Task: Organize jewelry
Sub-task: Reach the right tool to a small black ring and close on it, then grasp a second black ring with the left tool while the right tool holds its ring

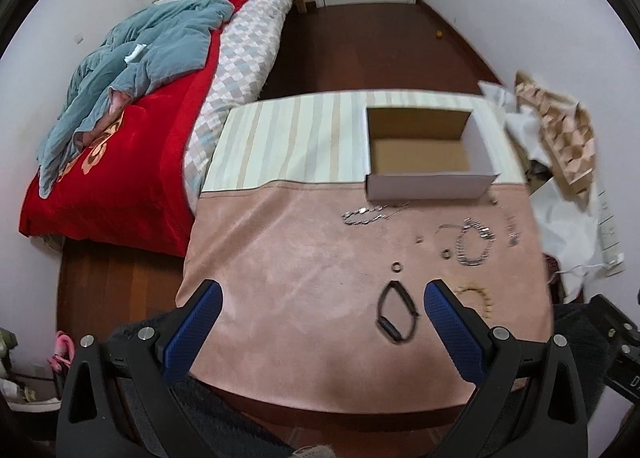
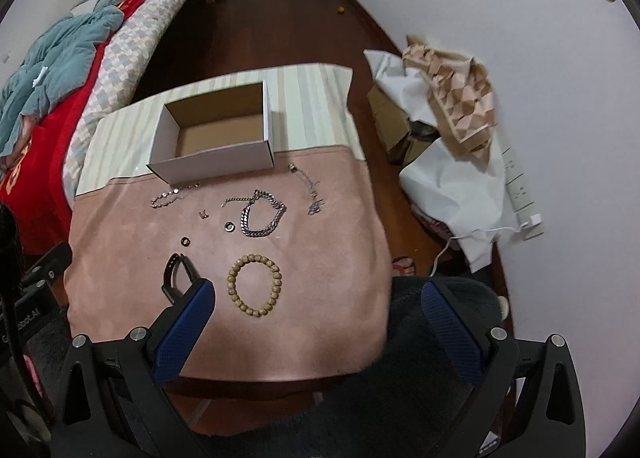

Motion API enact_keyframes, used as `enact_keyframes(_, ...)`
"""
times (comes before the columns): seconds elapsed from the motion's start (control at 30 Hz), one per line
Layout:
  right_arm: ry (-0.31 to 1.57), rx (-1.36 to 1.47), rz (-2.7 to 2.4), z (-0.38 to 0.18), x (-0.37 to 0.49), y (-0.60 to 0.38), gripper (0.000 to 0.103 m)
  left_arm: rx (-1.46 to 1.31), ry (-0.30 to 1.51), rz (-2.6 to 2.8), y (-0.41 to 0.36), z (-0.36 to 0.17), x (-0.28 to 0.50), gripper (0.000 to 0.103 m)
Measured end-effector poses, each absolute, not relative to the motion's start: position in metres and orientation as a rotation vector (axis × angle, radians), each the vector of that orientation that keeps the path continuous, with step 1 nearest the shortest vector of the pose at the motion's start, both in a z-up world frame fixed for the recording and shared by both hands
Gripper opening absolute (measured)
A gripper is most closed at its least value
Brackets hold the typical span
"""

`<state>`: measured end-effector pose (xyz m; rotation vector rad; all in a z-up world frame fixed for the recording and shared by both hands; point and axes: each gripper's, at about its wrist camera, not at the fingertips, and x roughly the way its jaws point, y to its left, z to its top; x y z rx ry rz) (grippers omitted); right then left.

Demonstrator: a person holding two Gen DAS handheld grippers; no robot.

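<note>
An empty open cardboard box (image 2: 216,137) sits behind scattered jewelry: a wooden bead bracelet (image 2: 255,285), chunky silver chain (image 2: 262,217), black band (image 2: 176,276), two small rings (image 2: 185,241) and thin chains (image 2: 172,193)

Boxes: one (image 2: 216,137)
Rings: two — (image 2: 229,226), (image 2: 185,241)
Bead bracelets: one (image 2: 255,285)
Black bands: one (image 2: 176,274)
Silver chains: three — (image 2: 262,217), (image 2: 172,193), (image 2: 312,189)

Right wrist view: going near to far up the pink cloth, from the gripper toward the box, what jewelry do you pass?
Wooden bead bracelet → small dark ring → chunky silver chain bracelet → thin silver bracelet → open cardboard box, nothing visible inside.
</note>
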<state>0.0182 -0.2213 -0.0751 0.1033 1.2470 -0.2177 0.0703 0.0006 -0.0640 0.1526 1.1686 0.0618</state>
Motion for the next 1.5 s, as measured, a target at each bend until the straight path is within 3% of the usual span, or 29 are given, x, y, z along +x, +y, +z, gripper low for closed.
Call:
enact_keyframes(0.13,1.286,0.157,-0.162,-0.112,0.04,-0.22,0.1,0.187,1.209,0.073,0.004,-0.094,0.092,0.103)
enact_keyframes(0.4,1.349,0.198,-0.046,-0.184,0.094,-0.191,0.067,0.236,1.252,0.121,0.021,-0.146,0.137,0.103)
enact_keyframes(0.57,1.372,0.287,0.036,-0.224,0.116,-0.179,0.039,0.261,1.272,0.133,0.03,-0.17,0.153,0.103)
enact_keyframes(0.63,1.371,0.32,0.062,-0.235,0.12,-0.176,0.033,0.267,1.279,0.13,0.032,-0.178,0.156,0.103)
enact_keyframes(0.97,1.328,0.277,0.126,-0.255,0.129,-0.15,0.02,0.237,1.335,0.094,0.035,-0.209,0.159,0.103)
enact_keyframes(1.37,1.272,-0.001,0.089,-0.252,0.132,-0.118,0.019,0.228,1.342,0.073,0.034,-0.214,0.156,0.103)
enact_keyframes(1.5,1.264,-0.052,0.08,-0.251,0.128,-0.114,0.013,0.221,1.348,0.067,0.034,-0.214,0.154,0.102)
